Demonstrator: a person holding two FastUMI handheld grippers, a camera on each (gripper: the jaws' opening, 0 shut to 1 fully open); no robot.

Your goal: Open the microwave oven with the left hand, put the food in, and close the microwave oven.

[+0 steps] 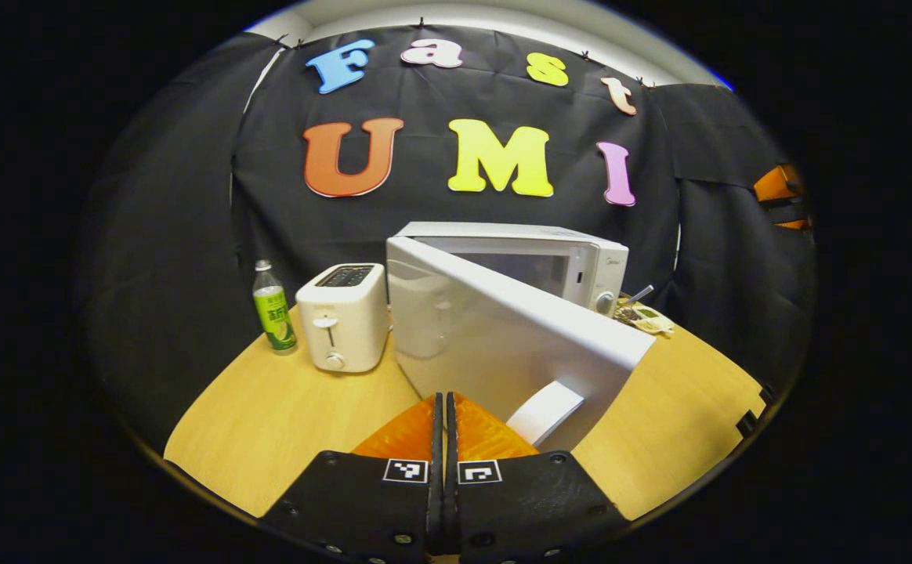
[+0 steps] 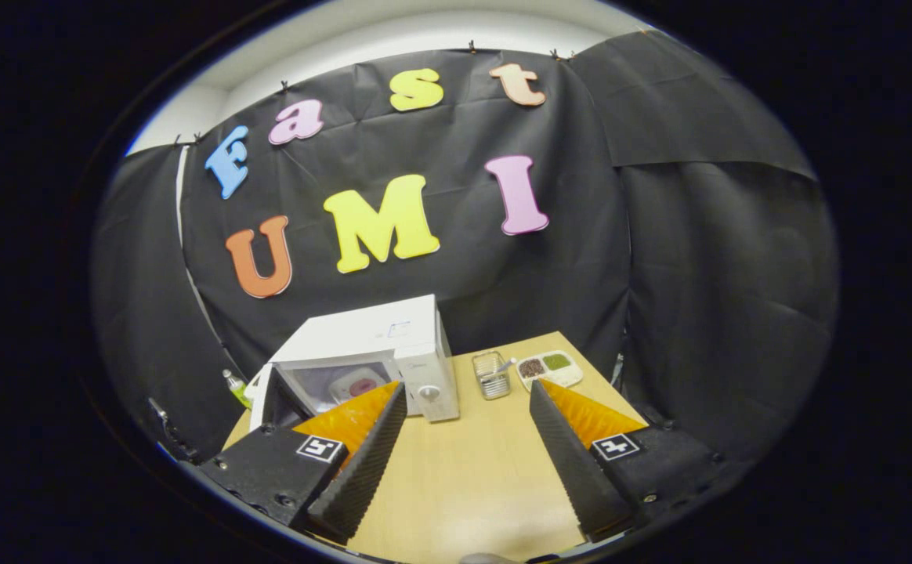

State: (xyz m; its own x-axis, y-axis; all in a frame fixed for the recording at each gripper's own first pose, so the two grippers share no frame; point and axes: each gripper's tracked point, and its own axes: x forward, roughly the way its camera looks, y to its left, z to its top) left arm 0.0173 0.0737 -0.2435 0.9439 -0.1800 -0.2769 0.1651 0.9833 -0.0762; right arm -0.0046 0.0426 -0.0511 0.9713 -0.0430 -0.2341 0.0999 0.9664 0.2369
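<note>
The left gripper view sits low and close, facing the outer face of the open microwave door (image 1: 503, 329) on the table (image 1: 268, 423). The right gripper view looks down from higher and farther back, facing the microwave (image 2: 370, 356) from its right. Both share the microwave, the table and the black wall.
</note>
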